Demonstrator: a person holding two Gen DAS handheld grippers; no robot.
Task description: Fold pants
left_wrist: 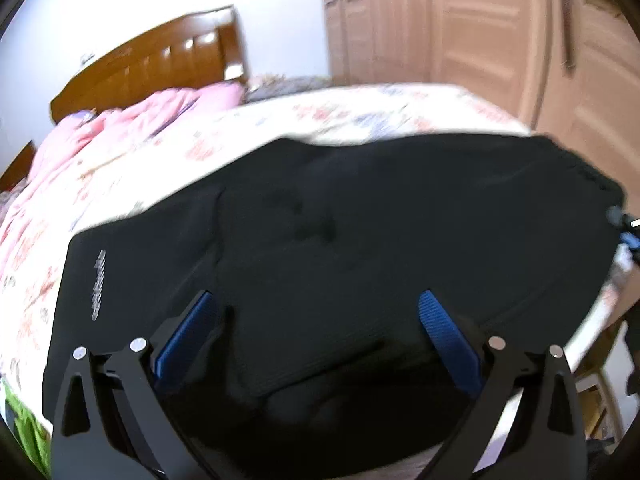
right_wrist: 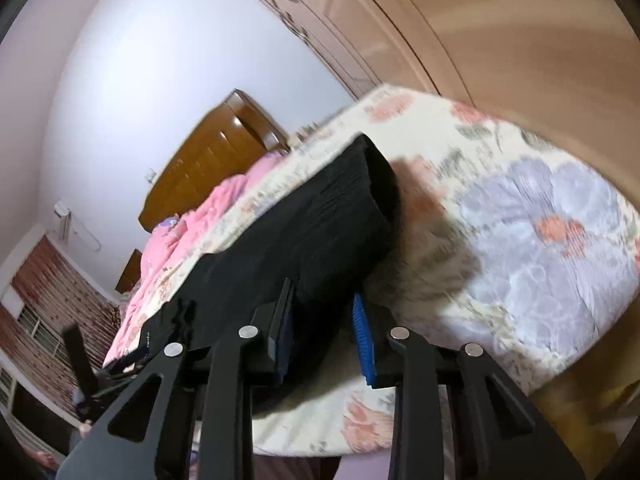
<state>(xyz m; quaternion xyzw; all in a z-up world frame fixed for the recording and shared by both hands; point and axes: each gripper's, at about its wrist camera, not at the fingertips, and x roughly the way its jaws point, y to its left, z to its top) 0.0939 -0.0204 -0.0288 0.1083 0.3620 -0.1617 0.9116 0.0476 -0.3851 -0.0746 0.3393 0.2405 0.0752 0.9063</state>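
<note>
Nearest the lens in the left wrist view, the left gripper [left_wrist: 316,312] stands with its jaws wide apart, blue pads [left_wrist: 448,340] clear of the cloth; nothing is clamped between them. Directly beyond lie the black pants [left_wrist: 360,232], spread flat on the bed [left_wrist: 380,112], filling the centre of the frame. Their long axis runs from lower left to upper right across the picture, with the ribbed waistband end at the right edge. A line of pale lettering [left_wrist: 97,284] runs along the left portion of the fabric; it is too blurred to read.

In the right wrist view, the right gripper [right_wrist: 320,320] has its jaws drawn close, and a fold of the pants [right_wrist: 320,216] sits between the pads, apparently pinched. The garment extends away toward the upper centre of that frame, its ribbed end lifted above the floral sheet [right_wrist: 540,220]. Small writing shows at the lower left of the fabric, illegible.

A pink quilt [left_wrist: 132,120] lies bunched in the upper left before a wooden headboard [left_wrist: 160,60]. Wardrobe doors [left_wrist: 480,20] occupy the upper right.
</note>
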